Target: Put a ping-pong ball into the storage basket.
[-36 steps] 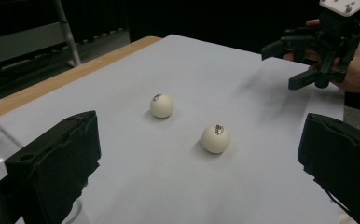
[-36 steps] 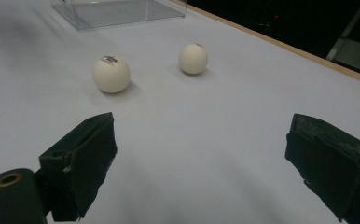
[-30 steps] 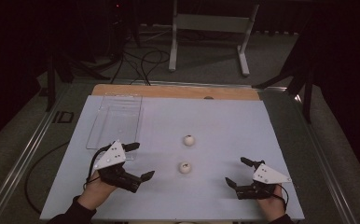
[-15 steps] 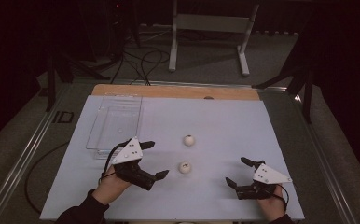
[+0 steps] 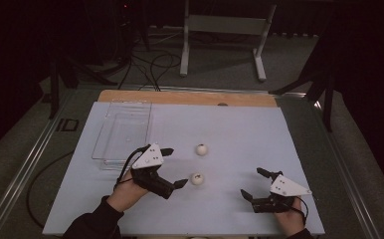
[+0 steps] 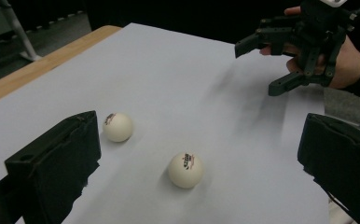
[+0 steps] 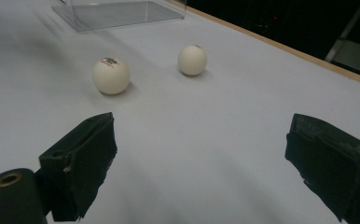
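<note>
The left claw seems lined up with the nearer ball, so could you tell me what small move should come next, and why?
Probably ease the left claw forward until its open jaws straddle the nearer ball, then close. The jaws stand wide apart, and the ball lies free on the white table just ahead of them, apart from the second ball.
</note>
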A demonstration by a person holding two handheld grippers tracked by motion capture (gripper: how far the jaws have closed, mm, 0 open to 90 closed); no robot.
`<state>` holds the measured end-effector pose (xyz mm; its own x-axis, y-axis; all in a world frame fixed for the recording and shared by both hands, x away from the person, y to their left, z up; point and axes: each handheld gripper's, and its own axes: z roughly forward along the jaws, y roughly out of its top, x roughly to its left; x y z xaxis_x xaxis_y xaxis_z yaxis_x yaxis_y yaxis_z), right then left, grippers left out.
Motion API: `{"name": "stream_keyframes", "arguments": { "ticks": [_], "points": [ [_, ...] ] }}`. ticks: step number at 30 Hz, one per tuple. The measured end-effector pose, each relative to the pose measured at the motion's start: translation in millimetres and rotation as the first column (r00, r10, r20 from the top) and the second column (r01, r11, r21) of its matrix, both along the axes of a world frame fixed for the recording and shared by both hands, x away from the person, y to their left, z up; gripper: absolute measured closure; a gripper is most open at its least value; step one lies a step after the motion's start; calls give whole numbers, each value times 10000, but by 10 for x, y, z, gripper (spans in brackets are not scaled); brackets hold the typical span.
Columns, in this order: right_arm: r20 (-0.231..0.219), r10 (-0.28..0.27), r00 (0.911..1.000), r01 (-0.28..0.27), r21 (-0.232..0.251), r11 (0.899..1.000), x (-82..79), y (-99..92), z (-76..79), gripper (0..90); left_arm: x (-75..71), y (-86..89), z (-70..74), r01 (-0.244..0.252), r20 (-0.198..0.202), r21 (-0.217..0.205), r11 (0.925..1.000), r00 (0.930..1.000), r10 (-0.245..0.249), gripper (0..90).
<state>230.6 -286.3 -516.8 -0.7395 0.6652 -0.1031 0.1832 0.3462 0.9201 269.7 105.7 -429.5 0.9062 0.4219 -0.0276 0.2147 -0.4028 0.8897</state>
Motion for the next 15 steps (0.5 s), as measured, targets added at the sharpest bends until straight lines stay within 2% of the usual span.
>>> {"name": "stream_keyframes", "arguments": {
  "ticks": [1, 5, 6, 7, 10, 11, 15],
  "points": [
    [-5, 2, 10000, -2, 5, 10000, 2, -2, -1, 86, 6, -22, 0, 39, -108, -61, 10000, 9999, -40, 5],
    [-32, 19, 10000, -19, -10, 10000, 3, 1, -5, 86, 27, -86, -27, 205, -79, -188, 9996, 9998, -207, 4],
    [-30, 33, 10000, -33, 0, 10000, 2, 3, -3, 87, 41, -98, -35, 342, -251, -285, 9990, 9991, -350, 4],
    [-42, 39, 10000, -39, 13, 10000, 2, 1, -3, 86, 52, -132, -53, 395, -157, -270, 9989, 9991, -399, 4],
    [-43, 43, 10000, -43, 22, 10000, 3, -1, -3, 87, 56, -154, -63, 462, -197, -238, 9986, 9987, -467, 4],
    [-45, 34, 10000, -34, 21, 10000, 3, -3, -2, 87, 68, -200, -80, 522, -251, -67, 9986, 9983, -523, 4],
    [-66, 42, 10000, -41, 57, 10000, 0, -2, 0, 87, 83, -264, -114, 436, -202, 106, 9990, 9989, -434, 4]
  ]
}}
